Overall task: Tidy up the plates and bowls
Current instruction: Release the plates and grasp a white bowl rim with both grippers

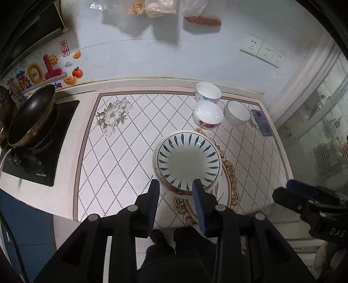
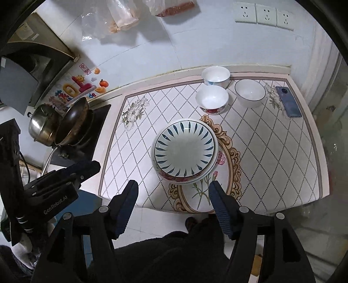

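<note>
A stack of plates stands mid-counter, topped by a white plate with blue leaf marks (image 1: 188,160) (image 2: 186,150) over a red-flowered plate (image 2: 184,178). Three bowls stand at the back right: a blue-patterned bowl (image 1: 207,91) (image 2: 215,76), a red-flowered bowl (image 1: 208,114) (image 2: 212,99) and a plain white bowl (image 1: 237,112) (image 2: 250,92). My left gripper (image 1: 176,185) is open just in front of the stack's near rim, empty. My right gripper (image 2: 174,185) is open wide, empty, in front of the stack; it also shows in the left wrist view (image 1: 304,196).
A dark wok (image 1: 32,115) (image 2: 75,119) sits on the black cooktop (image 1: 43,156) at the left, with a steel pot (image 2: 43,126) behind. A blue phone (image 1: 262,125) (image 2: 289,101) lies at the counter's right edge. Food bags (image 1: 152,7) hang on the wall.
</note>
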A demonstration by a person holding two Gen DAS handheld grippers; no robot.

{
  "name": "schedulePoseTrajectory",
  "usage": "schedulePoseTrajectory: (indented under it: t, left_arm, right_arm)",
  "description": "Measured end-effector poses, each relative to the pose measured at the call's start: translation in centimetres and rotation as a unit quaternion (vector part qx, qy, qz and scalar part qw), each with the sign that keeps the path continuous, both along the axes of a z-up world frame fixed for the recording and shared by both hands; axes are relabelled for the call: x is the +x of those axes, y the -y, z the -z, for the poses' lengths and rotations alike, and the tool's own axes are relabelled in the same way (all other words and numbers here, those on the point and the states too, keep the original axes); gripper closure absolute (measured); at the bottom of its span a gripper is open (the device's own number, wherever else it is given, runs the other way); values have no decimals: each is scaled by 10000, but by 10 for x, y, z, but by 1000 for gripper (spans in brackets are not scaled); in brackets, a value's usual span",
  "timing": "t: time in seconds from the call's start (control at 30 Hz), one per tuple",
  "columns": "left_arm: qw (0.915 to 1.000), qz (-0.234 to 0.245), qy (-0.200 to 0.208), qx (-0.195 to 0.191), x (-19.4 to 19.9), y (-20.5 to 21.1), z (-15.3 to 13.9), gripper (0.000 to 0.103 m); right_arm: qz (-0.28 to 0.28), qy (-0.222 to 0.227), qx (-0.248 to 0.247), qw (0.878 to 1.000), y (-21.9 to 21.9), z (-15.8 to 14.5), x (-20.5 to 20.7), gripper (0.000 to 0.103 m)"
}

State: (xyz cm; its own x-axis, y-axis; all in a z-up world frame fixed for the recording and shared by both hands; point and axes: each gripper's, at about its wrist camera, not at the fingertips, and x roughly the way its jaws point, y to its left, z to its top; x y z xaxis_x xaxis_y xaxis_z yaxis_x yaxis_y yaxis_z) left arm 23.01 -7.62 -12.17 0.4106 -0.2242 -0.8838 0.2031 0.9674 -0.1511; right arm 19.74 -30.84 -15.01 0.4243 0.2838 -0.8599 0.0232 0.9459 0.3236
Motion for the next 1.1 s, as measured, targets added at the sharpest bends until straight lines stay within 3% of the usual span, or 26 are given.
schedulePoseTrajectory:
  t: [0.27, 0.43, 0.6, 0.9, 1.0, 1.1]
  left_arm:
    - [9989, -414, -183, -115, 68, 28, 26, 74]
    - [9976, -576, -354, -126, 130, 54, 55, 74]
    - [9940, -644, -869, -174, 196, 83, 103, 74]
    - [9792, -490, -1912, -477, 285, 122, 185, 74]
    - [9785, -387, -2004, -306, 300, 132, 202, 74]
    - [9798, -251, -1981, -94, 305, 143, 214, 75]
  right_arm:
    - [0, -251, 335, 9991, 42, 34, 64, 33]
    - [114, -263, 237, 9993, 79, 55, 121, 32]
    - [329, -383, 223, 9985, 121, 99, 195, 32]
    - [489, -927, 870, 9907, 156, 188, 295, 33]
    - [414, -1027, 870, 9900, 153, 210, 313, 39]
    - [345, -1144, 924, 9885, 146, 229, 326, 57]
